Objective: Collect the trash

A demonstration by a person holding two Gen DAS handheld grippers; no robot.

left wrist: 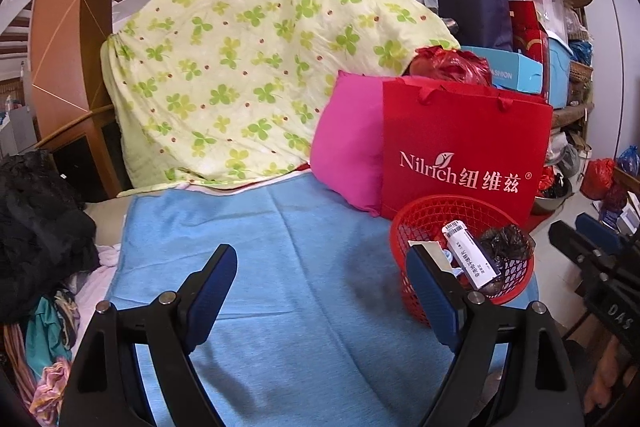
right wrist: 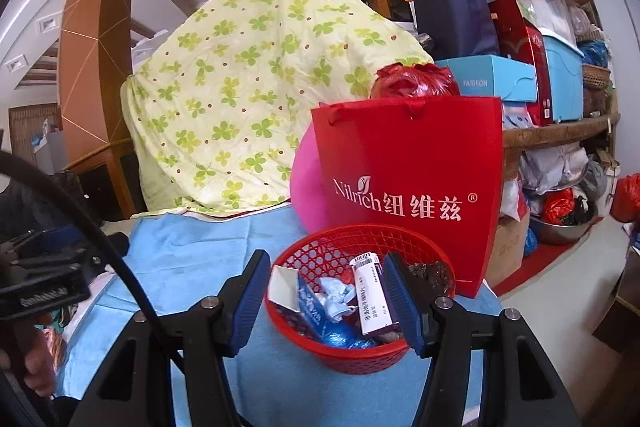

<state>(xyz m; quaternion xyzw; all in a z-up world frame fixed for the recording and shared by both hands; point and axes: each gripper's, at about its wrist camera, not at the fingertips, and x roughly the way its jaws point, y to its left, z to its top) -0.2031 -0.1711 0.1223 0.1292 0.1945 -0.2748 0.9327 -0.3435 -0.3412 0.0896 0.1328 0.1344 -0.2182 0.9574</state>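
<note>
A red mesh basket [right wrist: 360, 359] stands on the blue cloth [right wrist: 192, 259], in front of a red paper bag. Inside it lie a white medicine box with a barcode [right wrist: 372, 299], crumpled white paper [right wrist: 336, 299], a blue wrapper [right wrist: 340, 335] and a dark plastic bag [right wrist: 432, 273]. My right gripper [right wrist: 327, 261] is open just short of the basket, its fingers framing the trash and touching nothing. My left gripper [left wrist: 320, 259] is open over bare blue cloth [left wrist: 280, 287], with the basket [left wrist: 440, 201] and its box [left wrist: 472, 259] behind its right finger.
Right behind the basket stands the red paper bag [left wrist: 464, 147], and a pink pillow [left wrist: 348, 147] leans beside it. A clover-print quilt [left wrist: 240, 67] rises at the back. Dark clothes [left wrist: 36, 227] are heaped at the left. Stacked boxes and bags [right wrist: 540, 67] crowd the right.
</note>
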